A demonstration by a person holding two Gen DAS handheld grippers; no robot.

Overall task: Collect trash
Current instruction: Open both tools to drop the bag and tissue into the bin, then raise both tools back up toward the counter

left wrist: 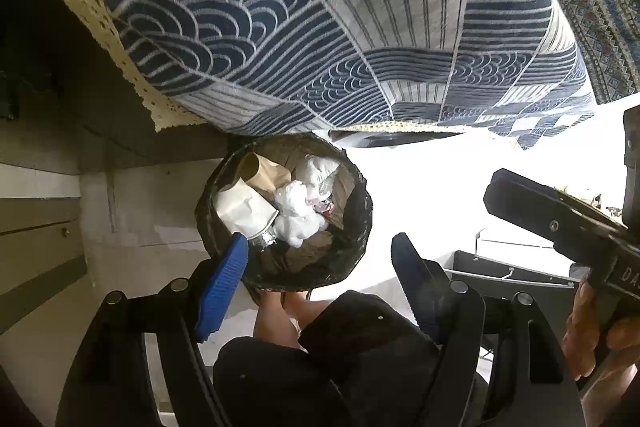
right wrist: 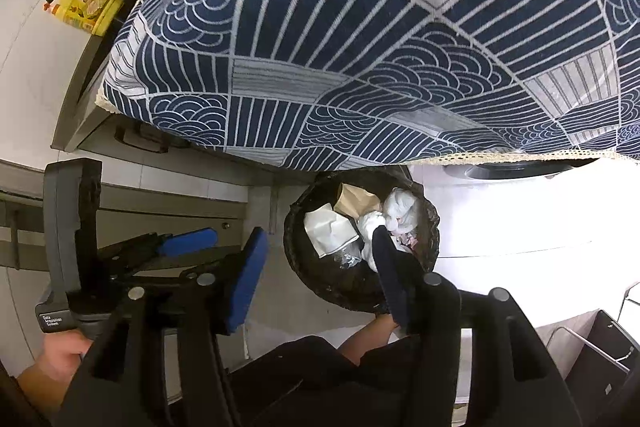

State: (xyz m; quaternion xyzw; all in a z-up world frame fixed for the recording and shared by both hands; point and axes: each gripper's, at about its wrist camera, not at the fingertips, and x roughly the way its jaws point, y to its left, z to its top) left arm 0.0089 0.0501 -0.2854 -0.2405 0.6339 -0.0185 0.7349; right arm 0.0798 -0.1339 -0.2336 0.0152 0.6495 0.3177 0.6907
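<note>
A round bin [left wrist: 352, 247] lined with a black bag stands on the floor below the table edge. It holds a white paper cup [left wrist: 244, 211], crumpled white tissues [left wrist: 298, 215], brown paper [left wrist: 266, 173] and a clear plastic piece. My left gripper [left wrist: 320, 247] is open and empty, hovering above the bin's near rim. In the right wrist view the bin [right wrist: 296, 251] sits ahead, and my right gripper [right wrist: 318, 237] is open and empty above it. The left gripper's blue fingers [right wrist: 188, 241] show at the left there.
A table with a blue and white wave-pattern cloth [left wrist: 320, 27] overhangs the bin. A white appliance [right wrist: 520, 211] stands right of the bin. Grey cabinet drawers [left wrist: 40, 227] lie left. A yellow box [right wrist: 86, 7] stands by a black faucet. My legs [left wrist: 320, 347] are below.
</note>
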